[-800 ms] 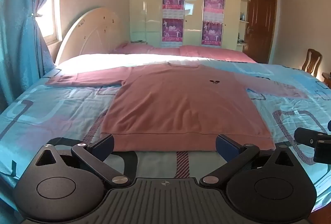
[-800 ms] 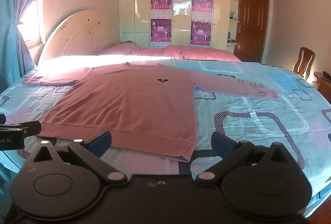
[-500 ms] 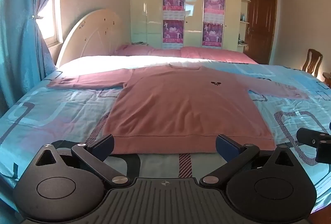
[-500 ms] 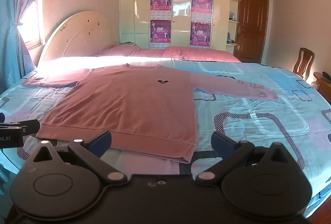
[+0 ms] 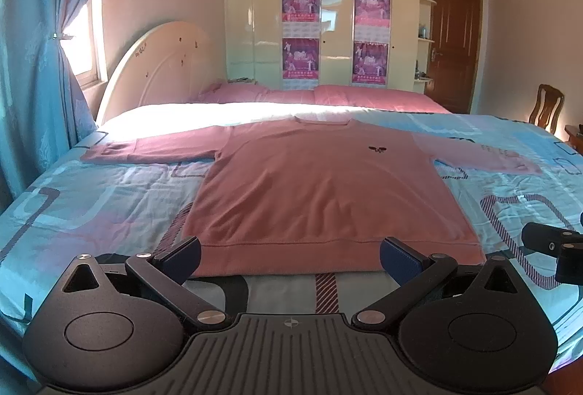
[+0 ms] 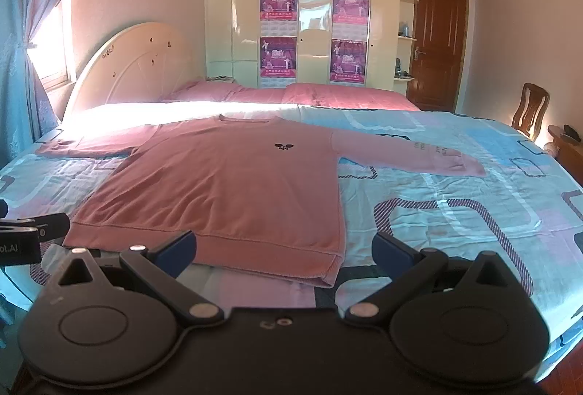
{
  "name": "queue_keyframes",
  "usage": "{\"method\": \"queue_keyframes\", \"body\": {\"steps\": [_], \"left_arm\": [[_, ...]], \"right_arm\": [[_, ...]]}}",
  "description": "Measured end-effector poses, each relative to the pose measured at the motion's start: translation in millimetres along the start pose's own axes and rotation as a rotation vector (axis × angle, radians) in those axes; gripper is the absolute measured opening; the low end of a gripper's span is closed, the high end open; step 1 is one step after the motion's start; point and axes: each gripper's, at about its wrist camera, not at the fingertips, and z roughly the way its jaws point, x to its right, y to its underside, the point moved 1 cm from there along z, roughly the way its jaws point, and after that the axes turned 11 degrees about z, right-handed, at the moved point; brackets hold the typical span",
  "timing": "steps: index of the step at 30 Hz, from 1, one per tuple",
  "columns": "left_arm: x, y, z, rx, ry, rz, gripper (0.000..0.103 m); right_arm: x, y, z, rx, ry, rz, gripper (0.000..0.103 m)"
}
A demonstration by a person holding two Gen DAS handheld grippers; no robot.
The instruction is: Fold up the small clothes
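Observation:
A pink long-sleeved sweater [image 5: 324, 191] lies flat, front up, on the bed, both sleeves spread out sideways; it also shows in the right wrist view [image 6: 233, 191]. A small dark logo [image 5: 377, 150] marks its chest. My left gripper [image 5: 289, 254] is open and empty, hovering just before the hem. My right gripper [image 6: 284, 251] is open and empty, above the hem's right corner [image 6: 329, 271]. Each gripper's tip shows at the edge of the other's view.
The bed has a blue patterned sheet [image 5: 91, 198] and pink pillows [image 5: 317, 96] by a cream headboard [image 5: 156, 63]. A blue curtain [image 5: 32, 67] hangs at the left. A wardrobe, a brown door [image 6: 437, 41] and a wooden chair [image 6: 528, 110] stand behind and right.
Both grippers have drifted slightly, so the sweater sits a little lower and closer in view. Both stay open; the sweater has not moved.

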Motion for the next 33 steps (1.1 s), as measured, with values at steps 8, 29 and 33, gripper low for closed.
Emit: {"method": "queue_keyframes", "body": {"steps": [8, 29, 33], "left_arm": [[-1.4, 0.5, -1.6, 0.0, 0.001, -0.003, 0.103], [-2.8, 0.7, -3.0, 0.009, 0.001, -0.004, 0.103], [-2.6, 0.5, -2.9, 0.008, 0.001, -0.004, 0.103]], "right_arm": [[-1.5, -0.8, -1.0, 0.003, 0.003, -0.001, 0.102], [-7.5, -4.5, -4.3, 0.015, 0.002, -0.001, 0.102], [-7.2, -5.0, -4.6, 0.015, 0.004, -0.003, 0.102]]}}
